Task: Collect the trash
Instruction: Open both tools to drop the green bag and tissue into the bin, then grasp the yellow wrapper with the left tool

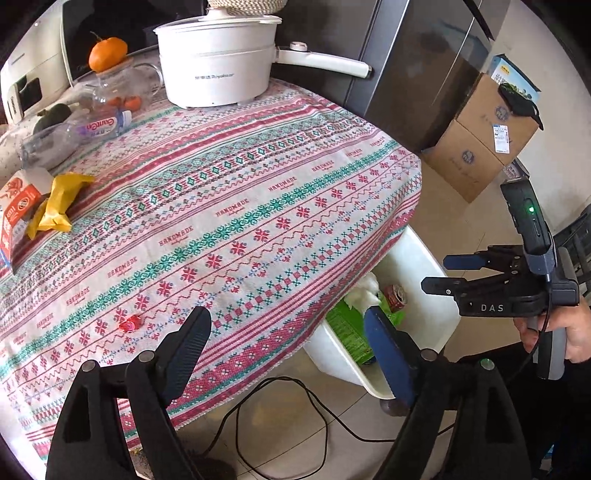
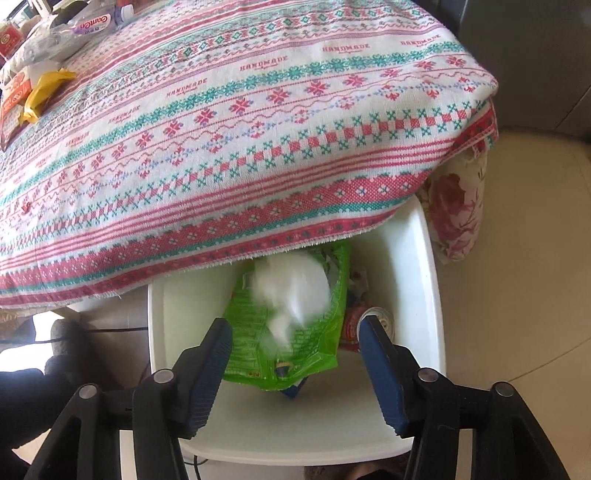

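Observation:
A white bin stands on the floor at the table's edge. It holds a green packet, a blurred white tissue and a red can. My right gripper is open and empty above the bin. My left gripper is open and empty over the table's front edge. On the cloth lie a small red wrapper, a yellow wrapper, an orange-white carton and a crushed plastic bottle.
A white electric pot, a glass jar with an orange on it, and a dark vegetable stand at the table's back. Cardboard boxes and a grey fridge stand behind. A black cable runs across the floor.

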Demonstrator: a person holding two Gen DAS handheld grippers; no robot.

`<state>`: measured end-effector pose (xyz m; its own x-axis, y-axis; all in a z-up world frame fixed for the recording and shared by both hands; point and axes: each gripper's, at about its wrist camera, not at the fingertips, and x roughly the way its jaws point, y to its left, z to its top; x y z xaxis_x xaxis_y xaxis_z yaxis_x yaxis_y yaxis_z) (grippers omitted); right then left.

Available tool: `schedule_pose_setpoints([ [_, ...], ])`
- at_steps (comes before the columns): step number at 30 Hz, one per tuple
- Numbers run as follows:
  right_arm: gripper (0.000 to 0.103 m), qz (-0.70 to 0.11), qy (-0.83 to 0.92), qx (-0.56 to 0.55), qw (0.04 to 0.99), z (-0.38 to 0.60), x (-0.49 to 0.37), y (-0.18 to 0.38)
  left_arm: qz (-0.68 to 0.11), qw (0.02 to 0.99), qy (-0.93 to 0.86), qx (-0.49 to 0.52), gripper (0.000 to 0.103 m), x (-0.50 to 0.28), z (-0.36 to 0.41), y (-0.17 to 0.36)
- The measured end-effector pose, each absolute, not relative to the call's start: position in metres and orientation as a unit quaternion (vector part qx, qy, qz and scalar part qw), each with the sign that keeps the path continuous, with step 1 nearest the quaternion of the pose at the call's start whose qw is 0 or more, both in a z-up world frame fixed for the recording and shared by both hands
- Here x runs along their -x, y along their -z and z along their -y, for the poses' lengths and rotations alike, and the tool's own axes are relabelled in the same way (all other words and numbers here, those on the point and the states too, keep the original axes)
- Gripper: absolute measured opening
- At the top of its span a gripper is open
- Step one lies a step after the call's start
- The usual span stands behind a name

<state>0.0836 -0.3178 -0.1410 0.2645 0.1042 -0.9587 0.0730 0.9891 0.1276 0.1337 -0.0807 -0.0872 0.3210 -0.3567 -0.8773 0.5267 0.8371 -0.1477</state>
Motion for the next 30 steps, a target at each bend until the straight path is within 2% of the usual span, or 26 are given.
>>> schedule_pose_setpoints([
  [10, 0.065, -0.593, -0.015, -0.064, 0.803, 0.301, -0.097, 0.125, -0.509, 0.83, 0.224, -0.051, 0.087, -0.154, 0.037, 0.075],
  [23, 0.071, -0.564, -0.057, -0.034, 0.823, 0.239, -0.139, 0.095, -0.487, 0.869, 0.088, 0.015, 0.087, -0.211, -0.062, 0.071],
  [28, 0.071, -0.561, -0.074, -0.025, 0.824, 0.213, -0.158, 0.089, -0.432, 0.896, 0.1, -0.004, 0.087, -0.243, -0.083, 0.078],
  [30, 0.072, -0.555, -0.076, -0.015, 0.828, 0.204, -0.165, 0.085, -0.433, 0.896, 0.095, -0.008, 0.087, -0.259, -0.089, 0.088],
])
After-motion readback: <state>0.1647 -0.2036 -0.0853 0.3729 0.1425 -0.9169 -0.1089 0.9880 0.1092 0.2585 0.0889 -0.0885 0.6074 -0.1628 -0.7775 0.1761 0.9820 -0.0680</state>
